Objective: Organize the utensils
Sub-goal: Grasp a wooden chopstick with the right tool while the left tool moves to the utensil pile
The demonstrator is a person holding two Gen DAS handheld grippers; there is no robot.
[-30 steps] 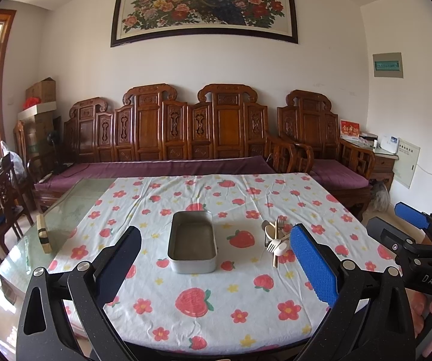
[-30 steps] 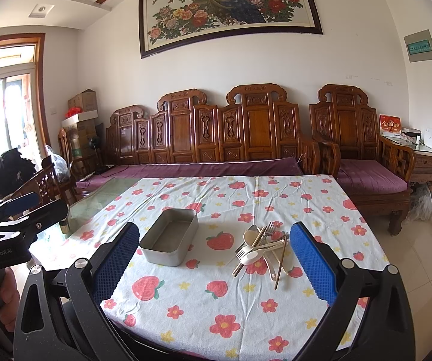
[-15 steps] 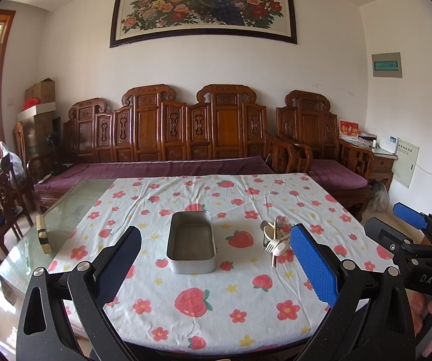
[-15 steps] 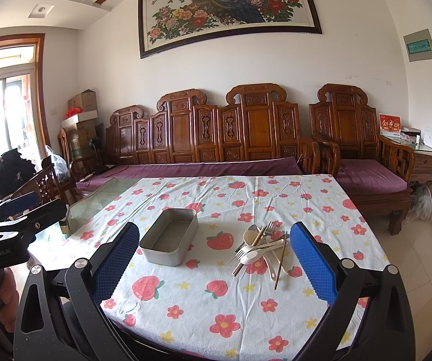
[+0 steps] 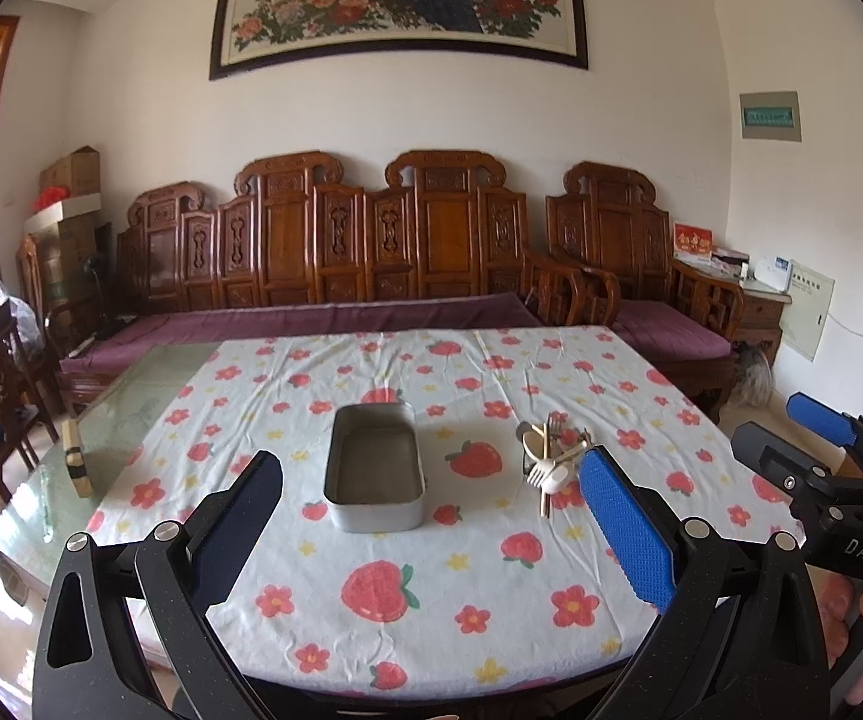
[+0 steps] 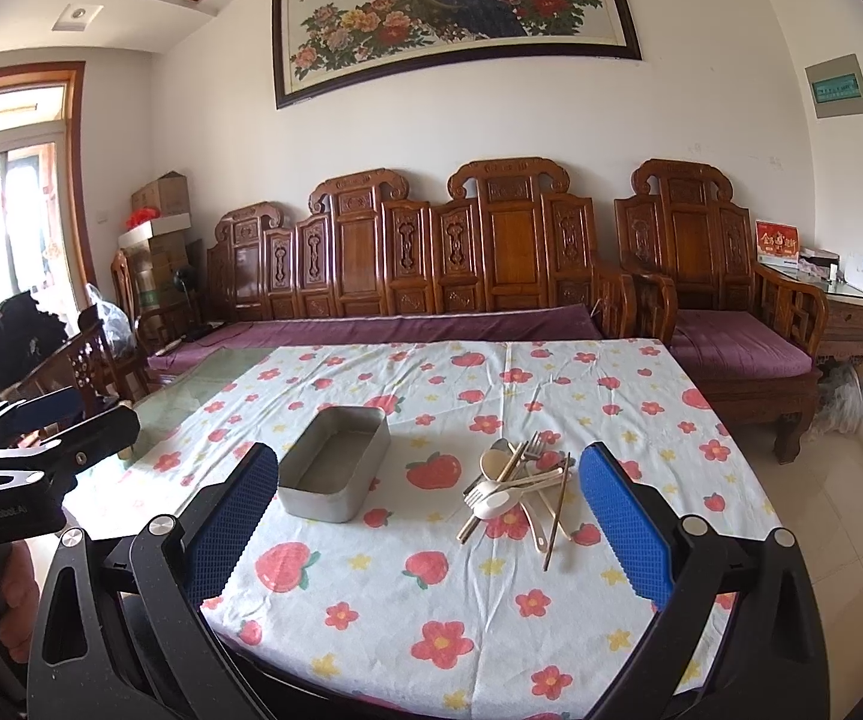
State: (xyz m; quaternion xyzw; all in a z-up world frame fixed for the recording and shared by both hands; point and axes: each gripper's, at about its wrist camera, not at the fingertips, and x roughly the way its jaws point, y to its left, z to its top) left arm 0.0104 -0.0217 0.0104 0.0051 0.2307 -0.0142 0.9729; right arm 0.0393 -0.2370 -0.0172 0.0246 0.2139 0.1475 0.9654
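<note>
Two hand-held grippers hung wide apart and empty before the counter.

Left hand-held gripper (image 5: 428, 519) faced the metal tin (image 5: 374, 468) on the flowered cloth (image 5: 371, 594); right hand-held gripper (image 6: 428, 516) sat nearer the heap of utensils (image 6: 518, 489). That heap of pale spoons, forks and chopsticks lay just right of the tin, apart from it. Behind the tin stood a carved wooden bench (image 5: 383, 246).
</note>
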